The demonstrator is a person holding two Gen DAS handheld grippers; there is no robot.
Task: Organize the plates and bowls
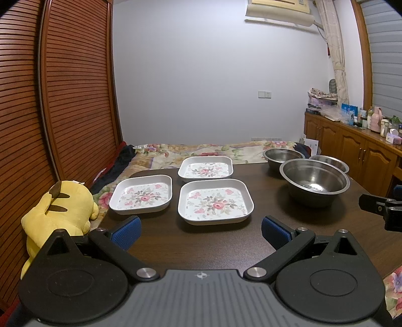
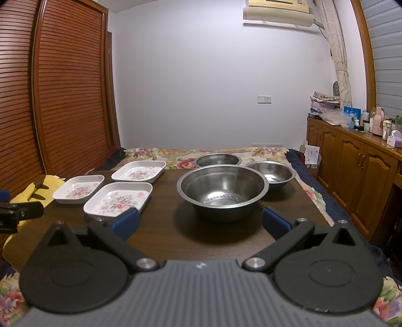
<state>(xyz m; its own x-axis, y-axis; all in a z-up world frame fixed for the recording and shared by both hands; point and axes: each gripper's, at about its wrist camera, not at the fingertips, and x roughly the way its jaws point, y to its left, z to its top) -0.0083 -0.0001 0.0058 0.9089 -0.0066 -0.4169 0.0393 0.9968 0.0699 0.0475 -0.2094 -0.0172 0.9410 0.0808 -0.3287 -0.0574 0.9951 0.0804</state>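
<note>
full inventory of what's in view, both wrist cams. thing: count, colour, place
plates: 3, white square with pink floral print, left half of the table, lying apart
bowls: 3, bare steel, right half of the table, largest nearest
table: 1, dark brown wood, centre
plush toy: 1, yellow, off the table's left edge
bedding: floral, behind and around the table
louvred doors: brown wood, left wall
cabinets: brown wood, right wall, bottles and boxes on top
air conditioner: 1, cream, top of back wall
left gripper: open, empty, facing the plates
right gripper: open, empty, facing the largest bowl
</note>
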